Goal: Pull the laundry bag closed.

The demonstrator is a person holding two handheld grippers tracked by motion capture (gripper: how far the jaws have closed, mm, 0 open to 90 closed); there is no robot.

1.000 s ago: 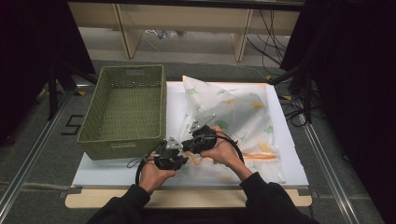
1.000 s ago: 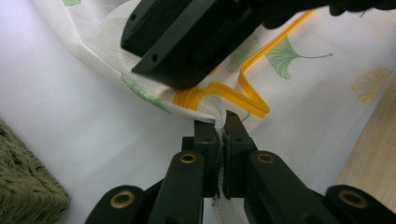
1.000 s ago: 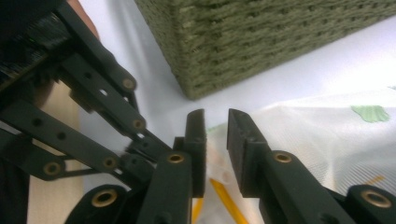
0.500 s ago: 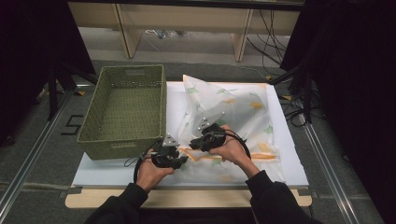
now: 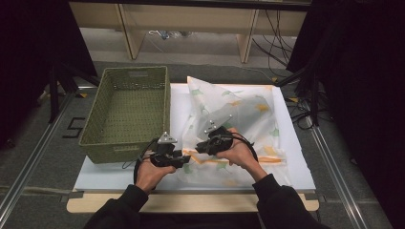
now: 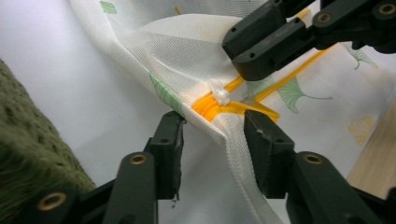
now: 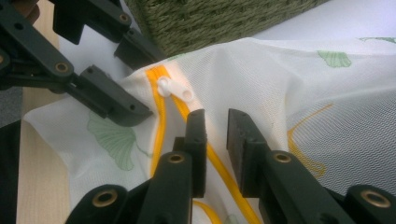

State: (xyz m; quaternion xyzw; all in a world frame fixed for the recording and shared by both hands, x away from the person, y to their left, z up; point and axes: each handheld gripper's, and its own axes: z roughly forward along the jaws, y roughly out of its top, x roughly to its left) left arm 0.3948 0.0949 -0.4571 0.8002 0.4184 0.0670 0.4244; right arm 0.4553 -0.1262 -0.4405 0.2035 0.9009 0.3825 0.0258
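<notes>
Two grippers meet over one white mesh laundry bag [image 5: 239, 129] printed with green and orange ginkgo leaves, which lies on the white mat covering the desk [image 5: 296, 181], spread from the middle toward the right edge and reaching close to the near edge. One orange zipper [image 6: 219, 108] runs along the bag's near side, and one white slider [image 6: 219, 94] sits on it, close to the zipper's left end.

The left gripper [image 5: 177, 160] lies low near the bag's near left corner, just right of the basket's near right corner. In the left gripper view its fingers [image 6: 168, 149] stand on either side of a raised fold of mesh at the zipper's end; the left one touches the fabric and the right one lies against the orange tape, so they pinch the bag's corner loosely, with the fold filling the gap.

The right gripper [image 5: 203, 145] comes in from the right, just beside the left one. In the right gripper view its fingers [image 7: 198, 140] are narrowly parted, with a slim gap between them, hovering just short of the slider [image 7: 175, 91]; I cannot tell whether they grip any mesh.

One green woven basket [image 5: 126, 112] stands at the desk's left side, its long wall just beside the bag.
</notes>
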